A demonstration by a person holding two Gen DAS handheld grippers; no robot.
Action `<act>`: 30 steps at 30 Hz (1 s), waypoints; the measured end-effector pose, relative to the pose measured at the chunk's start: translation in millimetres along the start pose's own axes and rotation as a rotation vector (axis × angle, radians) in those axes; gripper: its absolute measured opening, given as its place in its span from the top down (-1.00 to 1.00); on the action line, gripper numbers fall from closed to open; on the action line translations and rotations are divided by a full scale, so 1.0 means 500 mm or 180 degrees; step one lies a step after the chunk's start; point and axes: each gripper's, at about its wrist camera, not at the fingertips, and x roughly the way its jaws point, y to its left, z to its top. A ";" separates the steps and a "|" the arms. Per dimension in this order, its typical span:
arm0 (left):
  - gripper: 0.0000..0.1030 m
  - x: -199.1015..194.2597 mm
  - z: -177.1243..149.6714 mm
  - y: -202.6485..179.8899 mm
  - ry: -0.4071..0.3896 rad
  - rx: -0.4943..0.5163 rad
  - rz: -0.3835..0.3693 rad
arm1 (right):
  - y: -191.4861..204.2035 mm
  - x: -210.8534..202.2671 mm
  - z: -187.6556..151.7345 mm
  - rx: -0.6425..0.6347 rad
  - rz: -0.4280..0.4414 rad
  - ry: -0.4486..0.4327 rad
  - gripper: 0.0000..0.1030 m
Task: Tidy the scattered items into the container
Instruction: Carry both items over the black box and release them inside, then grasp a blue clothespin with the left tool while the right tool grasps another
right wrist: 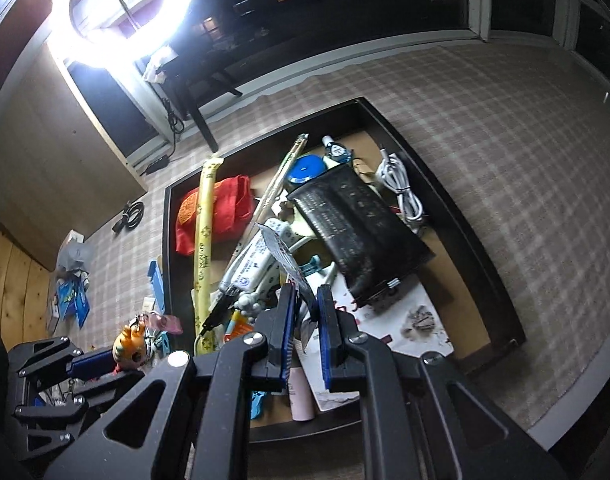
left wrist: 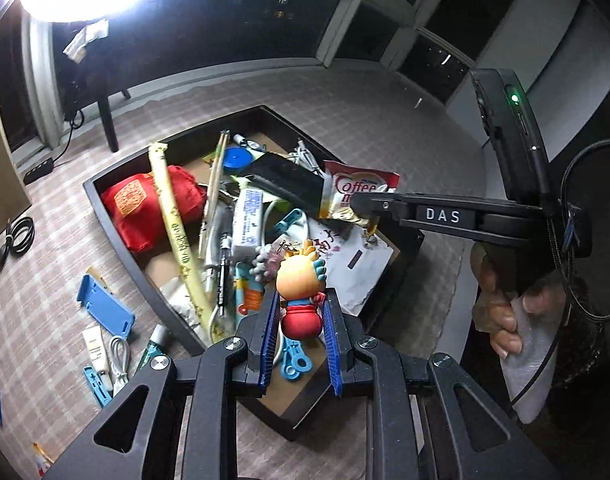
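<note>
A toy figure point(left wrist: 301, 280) with an orange head and red body sits between the blue pads of my left gripper point(left wrist: 301, 300), which is shut on it above the near corner of the black box point(left wrist: 117, 236). My right gripper point(left wrist: 359, 202) reaches in from the right, shut on a Coffee-mate sachet point(left wrist: 353, 188) over the box. In the right wrist view the sachet point(right wrist: 281, 252) stands pinched in the right gripper point(right wrist: 306, 292) above the box point(right wrist: 465, 216). The left gripper point(right wrist: 105, 360) with the toy point(right wrist: 129, 350) is at the lower left.
The box holds a red pouch point(left wrist: 145, 208), a long yellow tube point(left wrist: 177, 232), a black case point(left wrist: 285, 184) and several small items. On the checked cloth to its left lie a blue stand point(left wrist: 105, 308), a white cable point(left wrist: 119, 356) and small tubes point(left wrist: 95, 350). A hand point(left wrist: 501, 312) grips the right handle.
</note>
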 end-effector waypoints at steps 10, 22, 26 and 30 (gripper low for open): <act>-0.01 -0.021 0.002 0.016 -0.0074 0.0059 0.0359 | 0.021 -0.006 -0.004 -0.0110 -0.0036 -0.0027 0.24; 0.01 -0.144 -0.095 0.248 -0.0028 -0.0424 0.1016 | 0.159 0.028 -0.043 -0.0821 0.0317 0.0095 0.24; 0.05 -0.177 -0.161 0.327 0.0058 -0.0652 0.1205 | 0.232 0.051 -0.076 -0.1137 0.0457 0.0231 0.24; 0.11 -0.201 -0.240 0.380 0.0154 -0.0870 0.1300 | 0.306 0.079 -0.109 -0.1409 0.0620 0.0403 0.24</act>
